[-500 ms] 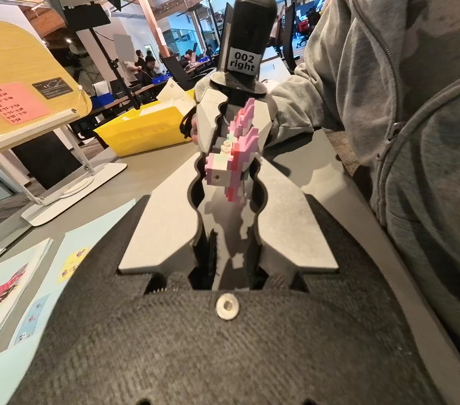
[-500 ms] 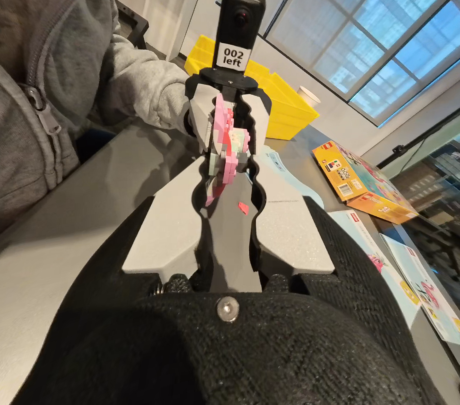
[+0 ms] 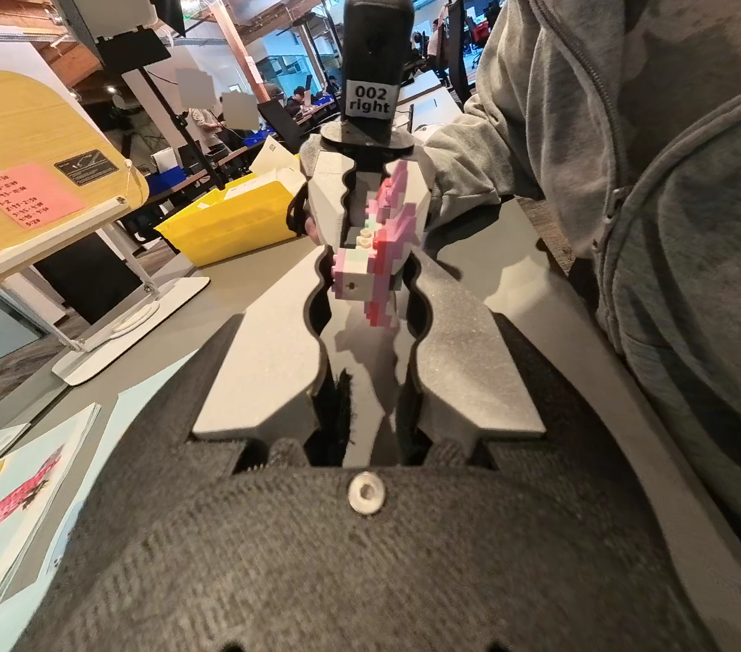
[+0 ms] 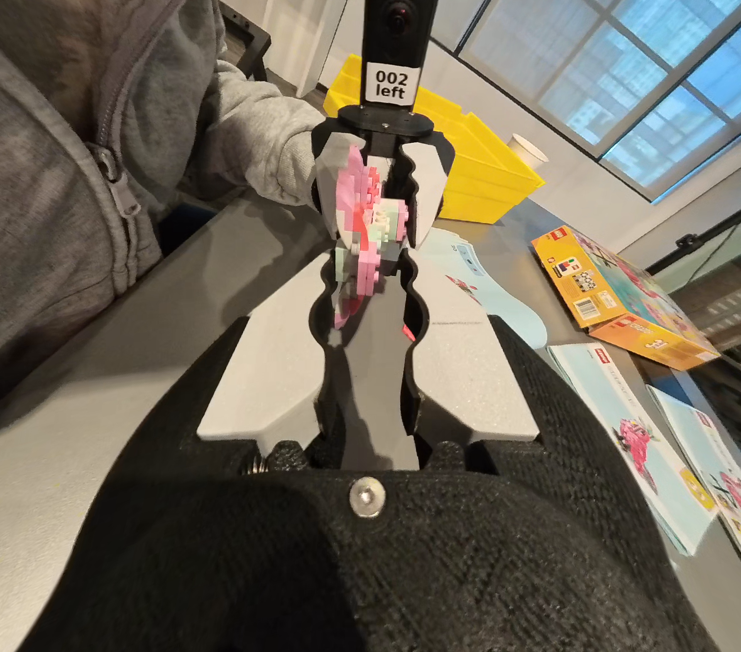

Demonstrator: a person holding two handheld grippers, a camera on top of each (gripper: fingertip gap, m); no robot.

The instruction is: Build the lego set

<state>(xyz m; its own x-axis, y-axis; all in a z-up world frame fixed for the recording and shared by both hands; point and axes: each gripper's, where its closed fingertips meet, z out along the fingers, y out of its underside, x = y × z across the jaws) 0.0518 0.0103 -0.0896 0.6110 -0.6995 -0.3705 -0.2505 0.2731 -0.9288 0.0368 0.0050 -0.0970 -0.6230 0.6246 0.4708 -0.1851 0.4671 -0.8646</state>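
On the left of the left wrist view, a light-blue instruction booklet point(image 3: 44, 480) is seen lying on the grey table point(image 3: 224, 296); farther off, a yellow bin point(image 3: 236, 220) is set at the table's far edge. The left gripper point(image 3: 367, 272) is held level above the table, pointed at the right gripper point(image 4: 367, 264), which is met tip to tip from the opposite side; both are raised clear of the surface. The pink, white and mint lego model point(image 3: 373, 256) is held in the air between them; the fingers of each gripper are closed against it, the left on its white block end, the right on its pink part. On the right, a grey sleeve point(image 3: 477, 159) is seen behind the right gripper; in the right wrist view, an orange lego box point(image 4: 617, 296) lies at the far right of the table.
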